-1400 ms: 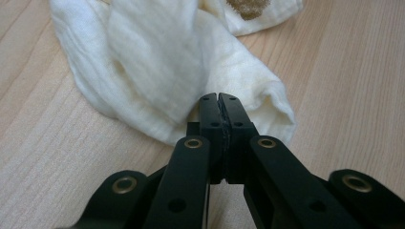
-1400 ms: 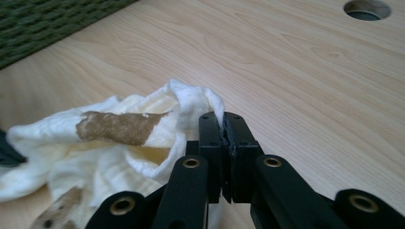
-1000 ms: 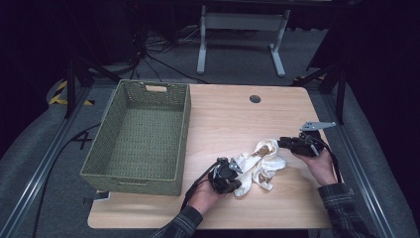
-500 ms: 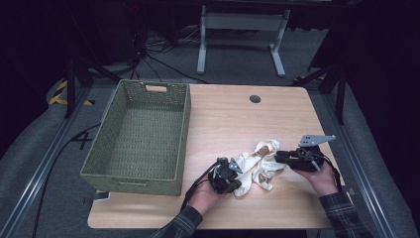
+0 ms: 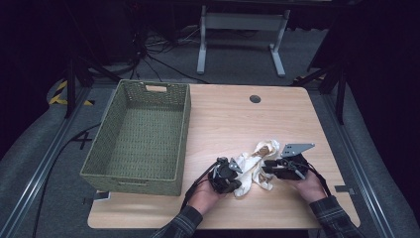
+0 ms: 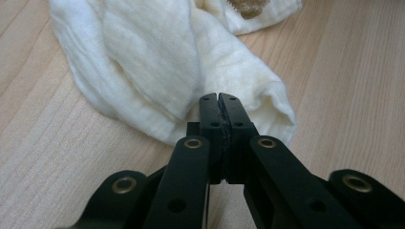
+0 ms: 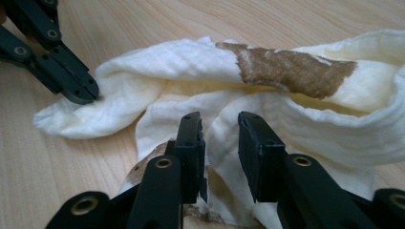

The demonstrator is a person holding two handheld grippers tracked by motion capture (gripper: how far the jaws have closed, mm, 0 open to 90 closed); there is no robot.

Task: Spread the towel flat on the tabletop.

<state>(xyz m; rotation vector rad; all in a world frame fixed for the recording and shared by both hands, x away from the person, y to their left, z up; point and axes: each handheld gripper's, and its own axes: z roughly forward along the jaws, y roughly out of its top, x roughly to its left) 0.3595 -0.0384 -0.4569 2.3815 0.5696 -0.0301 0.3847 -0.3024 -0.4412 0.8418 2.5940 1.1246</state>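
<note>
White cloth [image 7: 296, 119]: left gripper [image 6: 220, 98] pinches its folded edge; right gripper [image 7: 219, 124] fingers stand spread, a fold between them.

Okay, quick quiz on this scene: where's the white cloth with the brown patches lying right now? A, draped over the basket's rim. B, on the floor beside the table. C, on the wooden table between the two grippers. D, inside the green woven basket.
C: the high view shows the cloth crumpled on the table between the left gripper and the right gripper, apart from the basket.
</note>
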